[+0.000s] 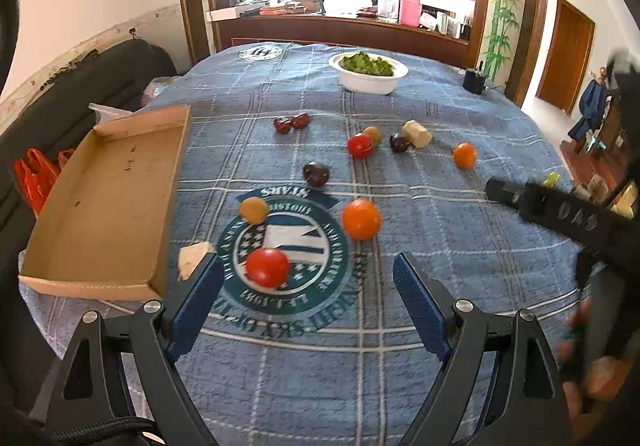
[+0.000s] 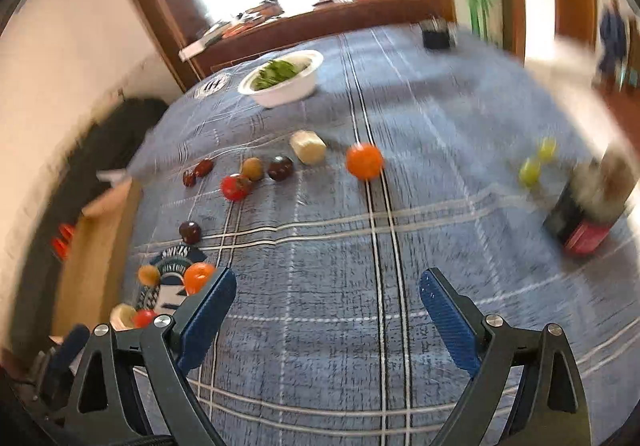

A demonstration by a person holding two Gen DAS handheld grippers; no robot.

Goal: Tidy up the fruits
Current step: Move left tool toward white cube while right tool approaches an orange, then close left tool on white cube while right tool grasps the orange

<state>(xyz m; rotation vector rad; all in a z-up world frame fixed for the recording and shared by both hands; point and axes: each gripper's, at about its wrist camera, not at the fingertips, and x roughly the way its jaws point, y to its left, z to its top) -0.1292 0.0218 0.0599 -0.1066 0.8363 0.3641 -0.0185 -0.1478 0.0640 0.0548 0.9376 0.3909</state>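
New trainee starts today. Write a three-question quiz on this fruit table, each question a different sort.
1. True or false: the cardboard tray already holds fruit.
2. Which fruit lies nearest the left gripper? A) red tomato B) green grapes C) dark plum
3. Fill in: the white bowl holds leafy ____.

Key: 1 false; 2 A; 3 greens. Both the left gripper and the right gripper are open and empty.

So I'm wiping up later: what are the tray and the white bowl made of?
The tray looks like plain brown cardboard: matte, with folded flaps and raw edges. The white bowl seems smooth and slightly glossy, perhaps plastic or ceramic; the look leaves that open.
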